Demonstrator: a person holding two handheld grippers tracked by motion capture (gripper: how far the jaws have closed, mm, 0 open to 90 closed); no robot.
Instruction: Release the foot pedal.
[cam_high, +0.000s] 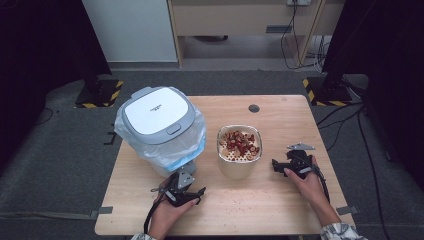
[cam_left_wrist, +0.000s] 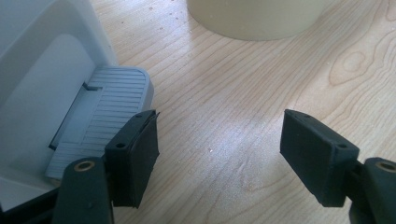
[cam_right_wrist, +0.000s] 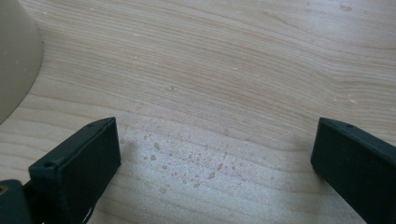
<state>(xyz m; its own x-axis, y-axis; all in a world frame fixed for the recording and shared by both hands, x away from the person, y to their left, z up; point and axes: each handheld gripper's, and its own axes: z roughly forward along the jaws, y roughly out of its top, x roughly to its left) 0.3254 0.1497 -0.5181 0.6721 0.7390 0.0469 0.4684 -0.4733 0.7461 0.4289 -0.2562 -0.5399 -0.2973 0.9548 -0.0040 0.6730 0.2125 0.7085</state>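
Note:
A cream bowl (cam_high: 239, 155) full of red and brown scraps stands mid-table. To its left is a white pedal bin (cam_high: 159, 127) with a closed grey-rimmed lid and a clear bag liner. My left gripper (cam_high: 186, 192) rests on the wood just in front of the bin, open and empty. In the left gripper view its jaws stand wide apart, the bin's grey ribbed foot pedal (cam_left_wrist: 112, 100) just beyond the left one, and the bowl's base (cam_left_wrist: 254, 18) farther off. My right gripper (cam_high: 289, 165) sits right of the bowl, open, bare wood between its fingers (cam_right_wrist: 74, 170); the bowl's side (cam_right_wrist: 16, 60) shows at left.
The wooden table (cam_high: 280, 200) has a round cable hole (cam_high: 254, 108) at the back. Small crumbs and specks (cam_right_wrist: 196, 163) lie on the wood between the right jaws. Black stands with hazard-taped feet (cam_high: 100, 95) flank the table on the grey floor.

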